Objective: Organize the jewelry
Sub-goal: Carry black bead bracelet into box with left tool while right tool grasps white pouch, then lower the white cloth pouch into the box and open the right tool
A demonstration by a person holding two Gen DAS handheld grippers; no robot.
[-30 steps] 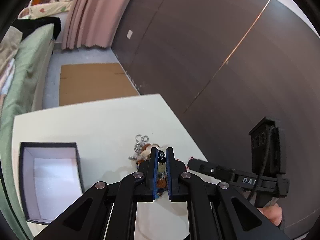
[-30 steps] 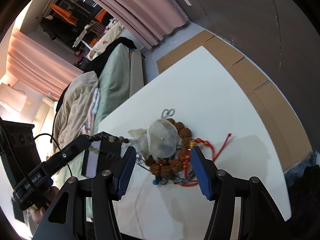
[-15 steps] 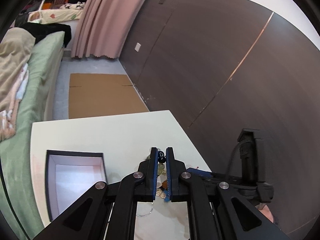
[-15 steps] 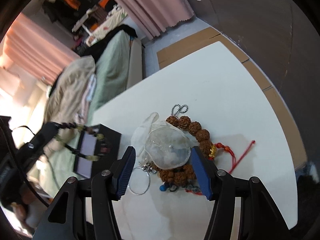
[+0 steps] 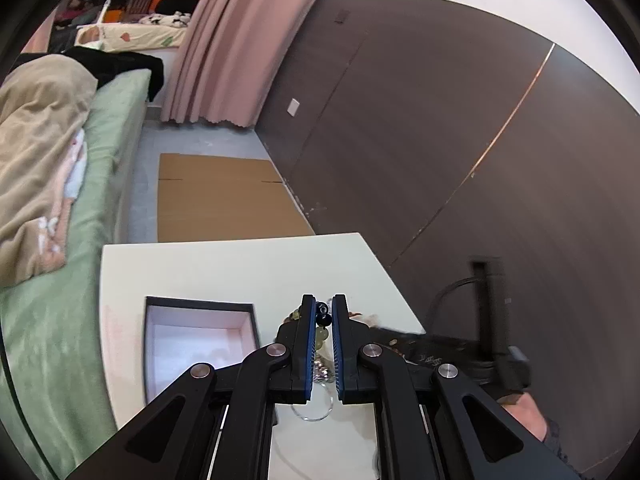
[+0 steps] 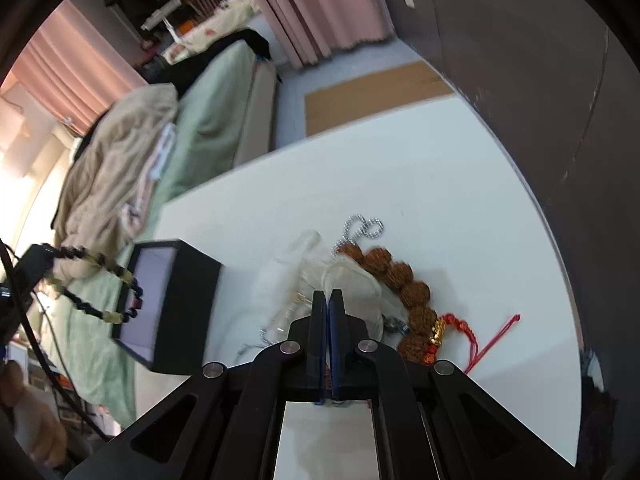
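My left gripper (image 5: 321,312) is clamped on a beaded bracelet (image 6: 96,276); in the right wrist view the strand of dark and pale green beads hangs in a loop in the air, in front of the open black box (image 6: 168,304), and is not yet inside it; the box (image 5: 196,344) looks empty as far as I can see, its pale lining is bare. My right gripper (image 6: 328,300) has its pads pressed together with almost no gap, over the clear plastic pouch (image 6: 340,284); I cannot tell if it pinches the plastic or is only closed above it. On the white table (image 6: 440,184) the rest of the pile waits: the big brown seed bracelet (image 6: 404,284), the red cord bracelet (image 6: 476,336) with its gold charm, a silver ball chain (image 6: 360,228); a thin ring (image 5: 314,410) lies under my left fingers. I judge the task is near its start: the first piece is lifted, nothing is stored; the strand must go down in the box, then the others one by one.
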